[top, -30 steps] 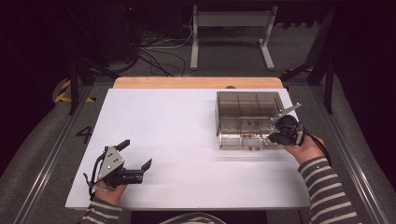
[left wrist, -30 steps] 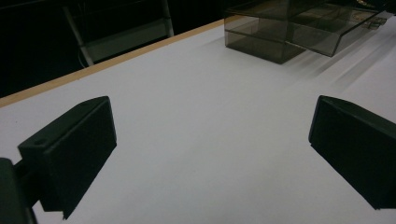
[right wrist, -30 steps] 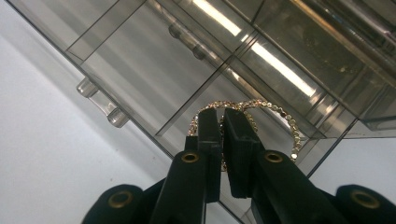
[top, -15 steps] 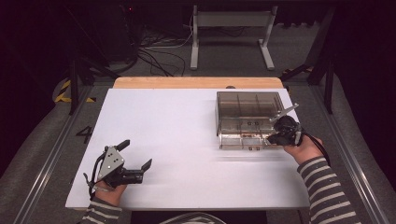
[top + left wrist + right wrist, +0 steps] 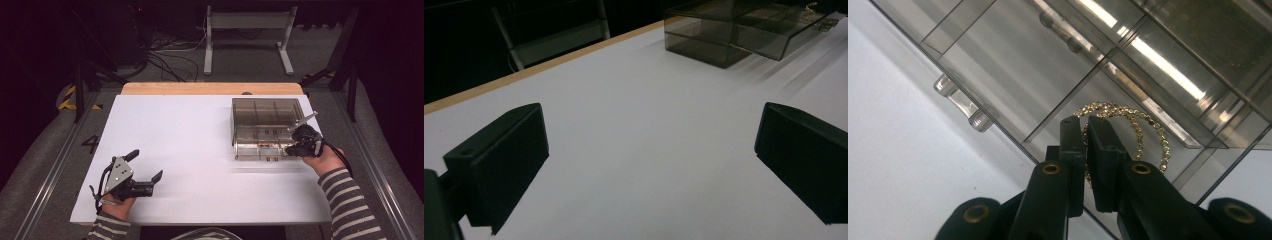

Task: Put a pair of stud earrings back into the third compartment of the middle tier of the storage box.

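A: Entry, right side first. What does my right gripper (image 5: 1086, 131) have?

B: My jaws are nearly closed on a thin gold beaded bracelet (image 5: 1143, 131). The chain passes between the two black pads; the rest of the loop hangs out past the tips and off to one side.

A: And where is that relative to the box?

B: I hold it over the front part of the smoky clear organizer box (image 5: 267, 125), above a compartment by one of its dividers. In the high view my right gripper (image 5: 301, 141) sits at the box's near right corner. I cannot tell whether the bracelet touches the box floor.

A: Left side?

B: My left gripper (image 5: 147, 166) rests near the front left of the white table (image 5: 200, 130), jaws spread wide with nothing between them. It is well apart from the box, which shows far off in the left gripper view (image 5: 744, 30).
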